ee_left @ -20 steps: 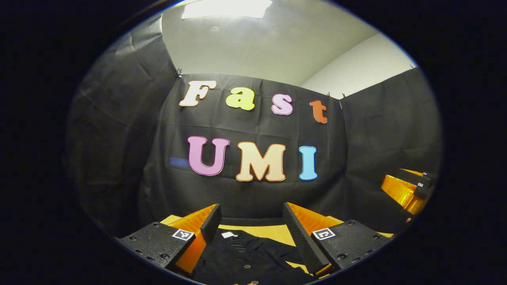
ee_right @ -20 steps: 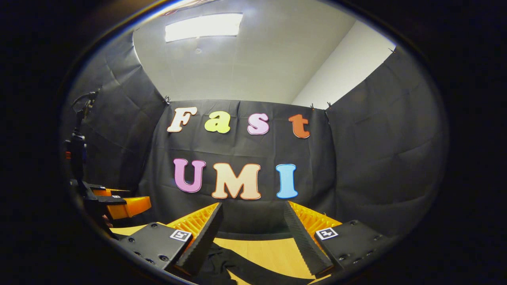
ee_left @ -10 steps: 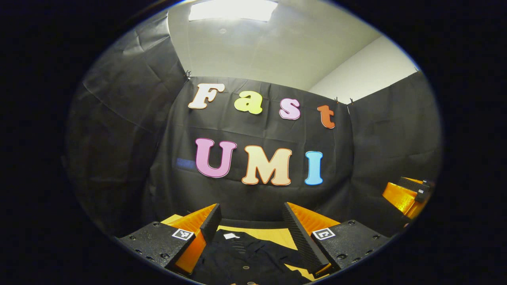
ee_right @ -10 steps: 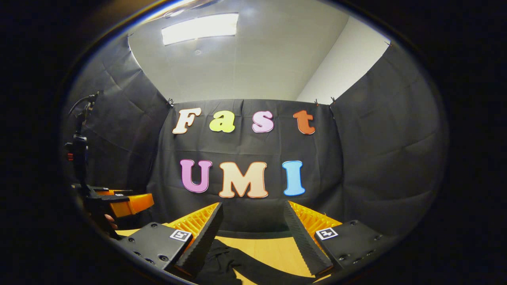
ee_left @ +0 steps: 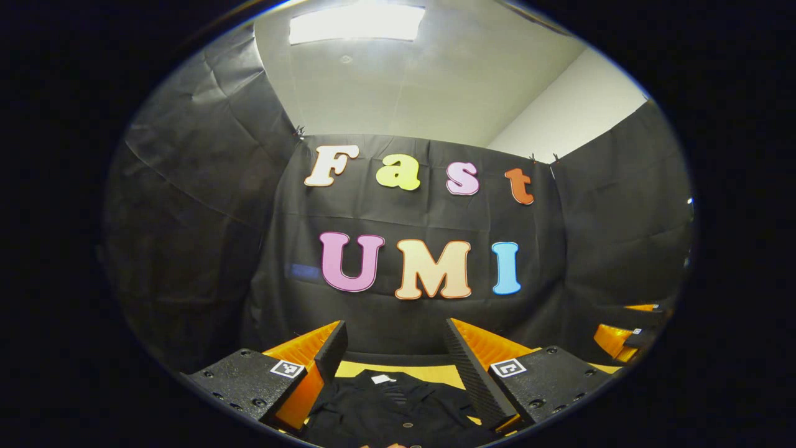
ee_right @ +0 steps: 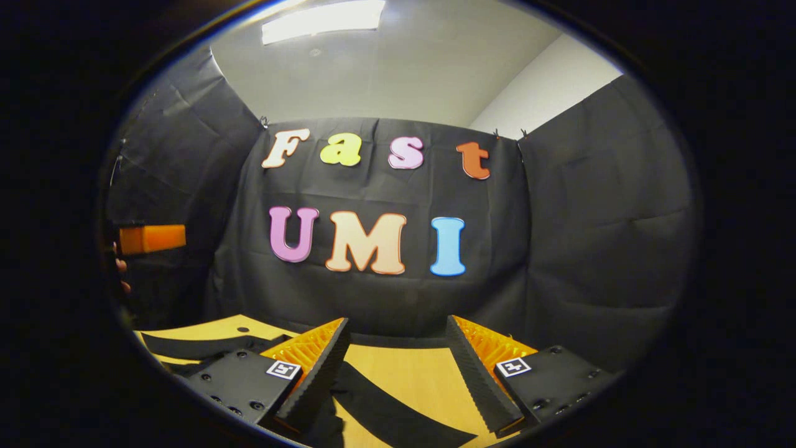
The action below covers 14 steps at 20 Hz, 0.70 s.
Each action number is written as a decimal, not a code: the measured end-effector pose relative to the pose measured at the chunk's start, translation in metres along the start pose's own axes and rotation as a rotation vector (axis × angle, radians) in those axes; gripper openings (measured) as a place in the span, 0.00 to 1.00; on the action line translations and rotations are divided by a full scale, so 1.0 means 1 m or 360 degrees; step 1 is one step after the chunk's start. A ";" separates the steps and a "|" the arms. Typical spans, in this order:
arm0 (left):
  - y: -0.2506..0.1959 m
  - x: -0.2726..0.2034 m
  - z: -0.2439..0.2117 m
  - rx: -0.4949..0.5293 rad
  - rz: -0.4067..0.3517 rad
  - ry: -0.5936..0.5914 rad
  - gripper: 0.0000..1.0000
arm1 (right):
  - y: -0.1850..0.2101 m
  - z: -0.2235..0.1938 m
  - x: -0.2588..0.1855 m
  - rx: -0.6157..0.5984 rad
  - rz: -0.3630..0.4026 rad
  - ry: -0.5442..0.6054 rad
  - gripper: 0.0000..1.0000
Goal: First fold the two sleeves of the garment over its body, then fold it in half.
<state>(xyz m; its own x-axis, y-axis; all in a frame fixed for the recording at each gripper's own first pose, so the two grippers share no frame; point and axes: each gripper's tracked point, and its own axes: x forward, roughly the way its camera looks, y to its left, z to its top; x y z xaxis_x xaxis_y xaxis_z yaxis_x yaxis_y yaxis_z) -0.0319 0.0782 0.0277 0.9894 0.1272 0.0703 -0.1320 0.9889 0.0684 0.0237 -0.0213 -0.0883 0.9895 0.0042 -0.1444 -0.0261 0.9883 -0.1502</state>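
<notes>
Both claws are hovering released above the counter (ee_right: 398, 379), grasping nothing. Left claw (ee_left: 392, 367) is hanging over the collar of the black buttoned garment (ee_left: 385, 410); right claw (ee_right: 395, 373) is hanging over a sleeve (ee_right: 398, 414) lying flat. Advice: pinch the sleeve near its cuff, lift low, and lay it across the body without dragging.
</notes>
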 end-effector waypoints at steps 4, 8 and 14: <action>0.005 -0.001 0.002 0.0015 0.0040 0.0000 0.92 | -0.036 -0.053 0.016 -0.0054 -0.0091 0.0178 0.98; 0.004 -0.001 -0.001 0.0025 0.0063 0.0012 0.92 | -0.063 -0.106 0.020 -0.0098 -0.0143 0.0371 0.97; -0.006 -0.001 -0.008 0.0034 0.0081 0.0051 0.92 | -0.084 -0.194 0.015 -0.0077 -0.0145 0.0759 0.98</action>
<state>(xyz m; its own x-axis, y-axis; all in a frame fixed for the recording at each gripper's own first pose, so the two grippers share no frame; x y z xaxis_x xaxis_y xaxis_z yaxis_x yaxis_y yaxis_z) -0.0318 0.0731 0.0192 0.9828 0.1798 0.0424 -0.1829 0.9793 0.0866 0.0131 -0.1334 -0.2673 0.8128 -0.1637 -0.5590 0.0401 0.9732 -0.2266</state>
